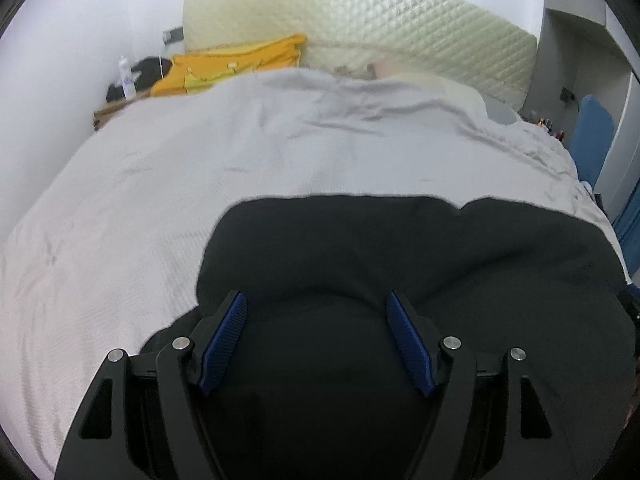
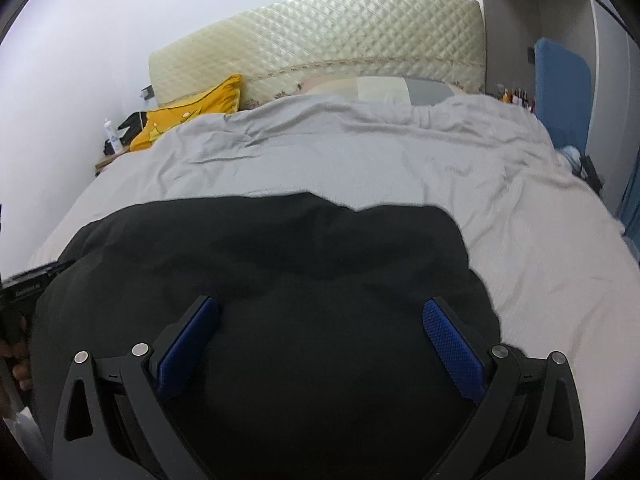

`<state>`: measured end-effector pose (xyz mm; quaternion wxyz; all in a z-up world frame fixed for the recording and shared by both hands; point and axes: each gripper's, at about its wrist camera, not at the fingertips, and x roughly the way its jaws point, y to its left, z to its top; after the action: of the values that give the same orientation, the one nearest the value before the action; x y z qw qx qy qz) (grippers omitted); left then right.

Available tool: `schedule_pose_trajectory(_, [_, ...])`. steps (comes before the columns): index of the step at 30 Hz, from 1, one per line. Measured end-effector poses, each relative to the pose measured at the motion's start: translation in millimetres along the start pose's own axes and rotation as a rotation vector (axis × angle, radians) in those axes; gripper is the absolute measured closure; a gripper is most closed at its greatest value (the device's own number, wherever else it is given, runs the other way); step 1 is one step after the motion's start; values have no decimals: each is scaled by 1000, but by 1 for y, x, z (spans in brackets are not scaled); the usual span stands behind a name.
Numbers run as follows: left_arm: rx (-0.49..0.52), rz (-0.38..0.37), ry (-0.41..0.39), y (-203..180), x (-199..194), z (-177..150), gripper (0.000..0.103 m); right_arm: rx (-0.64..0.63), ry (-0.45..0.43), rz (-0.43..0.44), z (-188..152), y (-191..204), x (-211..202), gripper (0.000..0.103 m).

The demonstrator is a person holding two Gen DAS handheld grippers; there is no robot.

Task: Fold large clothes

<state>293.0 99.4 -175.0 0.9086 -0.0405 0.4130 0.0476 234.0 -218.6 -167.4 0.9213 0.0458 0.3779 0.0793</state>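
Your left gripper point(image 1: 316, 340) and right gripper point(image 2: 320, 344) hang spread, empty, over the soft, limp black fabric garment point(image 2: 260, 264) at the grey-sheeted bed's point(image 2: 360, 160) near edge. Pinch its corners.

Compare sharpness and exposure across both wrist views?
Left wrist: softer, quilted cream headboard and yellow pillow blurred. Right wrist: crisper, grey bedsheet wrinkles clear. Both: black garment underexposed, folds barely readable; fisheye bends the edges.
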Motion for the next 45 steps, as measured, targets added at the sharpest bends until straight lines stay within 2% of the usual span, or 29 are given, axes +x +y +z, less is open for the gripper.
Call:
schedule_pose_trajectory(10, [3,-6,-24,-1,6,-7,26,21,-17,12,-16,-2,13,0])
schedule_pose_trajectory(15, [-32,-55,-6,1,-17,-4,26,11,-9,-15,-6,9,-12,0])
schedule_pose_trajectory(19, [-28,-74,-70,-6,-71,8,26,25,-72,18,13,18,-59,0])
schedule_pose_trajectory(26, [-2,-131,-238,-18,-202,20,26,61,-278,67,50,36,-191,0])
schedule_pose_trajectory(31, [12,-134,-371,-23,-290,19,26,9,-436,98,62,64,-283,0])
schedule_pose_trajectory(38, [4,-140,-483,-28,-373,-3,26,-69,-590,101,43,103,-378,0])
schedule_pose_trajectory(42, [23,-152,-507,-34,-402,-24,26,-71,-627,118,23,115,-404,0])
schedule_pose_trajectory(45, [51,-170,-513,-41,-416,-42,26,-63,-621,115,7,118,-411,0])
